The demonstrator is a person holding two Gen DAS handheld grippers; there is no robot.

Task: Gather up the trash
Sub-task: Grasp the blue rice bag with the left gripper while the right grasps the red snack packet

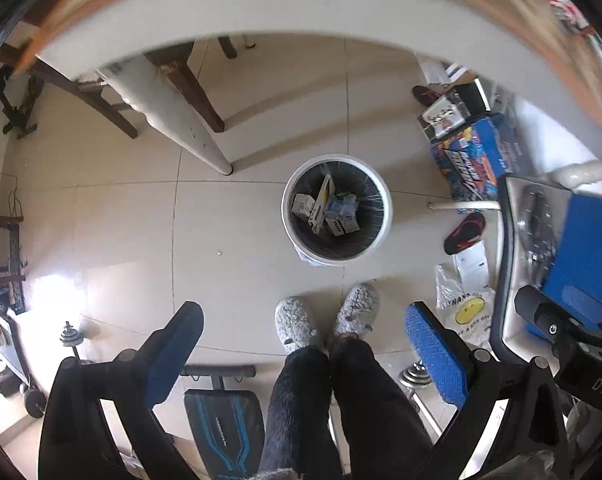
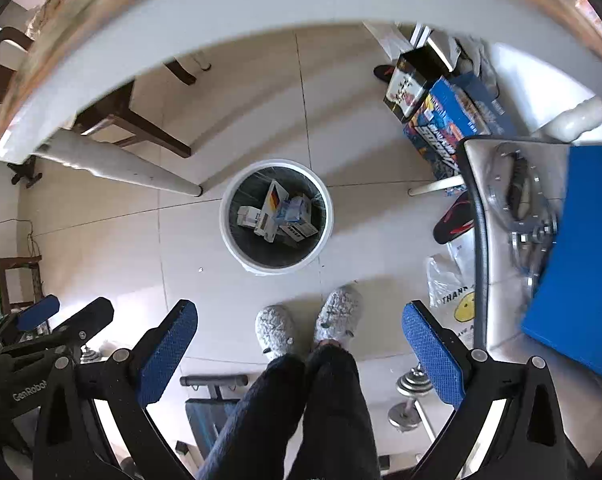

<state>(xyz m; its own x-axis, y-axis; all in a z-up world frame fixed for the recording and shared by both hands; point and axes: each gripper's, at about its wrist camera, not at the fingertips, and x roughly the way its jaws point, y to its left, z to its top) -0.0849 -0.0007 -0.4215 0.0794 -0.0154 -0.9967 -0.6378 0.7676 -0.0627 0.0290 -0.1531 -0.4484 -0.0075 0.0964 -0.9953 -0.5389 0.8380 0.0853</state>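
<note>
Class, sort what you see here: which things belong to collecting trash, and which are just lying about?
Belongs to the job:
white trash bin
small boxes inside it
left gripper, open
right gripper, open

Just lying about:
dumbbell
red-and-black slipper
blue printed box
plastic bag

White bin (image 1: 337, 254) with black liner (image 1: 365, 196), white-and-blue boxes (image 1: 333, 208); grey fuzzy slippers (image 1: 297, 324); blue textured pads (image 2: 169, 352) on black grippers.
</note>
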